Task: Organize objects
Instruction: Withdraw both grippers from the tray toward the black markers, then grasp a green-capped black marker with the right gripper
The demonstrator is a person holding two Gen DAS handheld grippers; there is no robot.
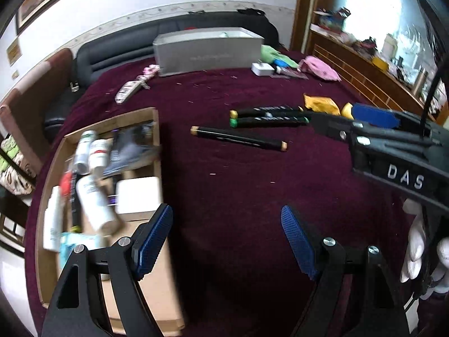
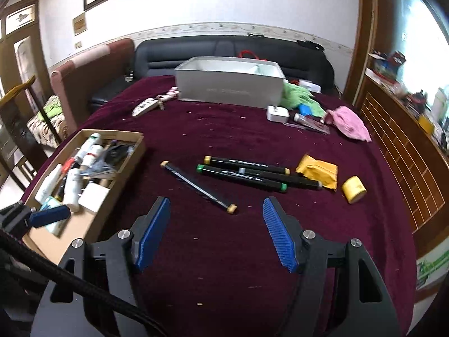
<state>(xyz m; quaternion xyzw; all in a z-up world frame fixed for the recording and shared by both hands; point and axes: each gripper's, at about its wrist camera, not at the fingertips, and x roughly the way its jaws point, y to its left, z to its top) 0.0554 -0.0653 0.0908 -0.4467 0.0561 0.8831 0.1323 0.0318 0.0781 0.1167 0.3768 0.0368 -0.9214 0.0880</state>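
Three black marker pens lie on the maroon table cloth [image 2: 224, 129]: a tan-capped one [image 2: 198, 187] [image 1: 238, 138] and a pair with yellow and green caps [image 2: 247, 174] [image 1: 266, 115]. A cardboard box [image 2: 127, 165] [image 1: 158, 129] at the left holds several white bottles and a white block. My left gripper [image 1: 226, 241] is open and empty beside the box. My right gripper [image 2: 216, 233] is open and empty, just short of the tan-capped marker; it also shows from the side in the left wrist view [image 1: 373, 115].
A grey open box [image 2: 230, 90] stands at the back. Near it lie a key fob [image 2: 144, 106], a white charger [image 2: 277, 113], green cloth [image 2: 300, 95] and pink cloth [image 2: 349, 122]. A yellow packet [image 2: 318, 171] and yellow tape roll [image 2: 354, 189] lie right of the markers.
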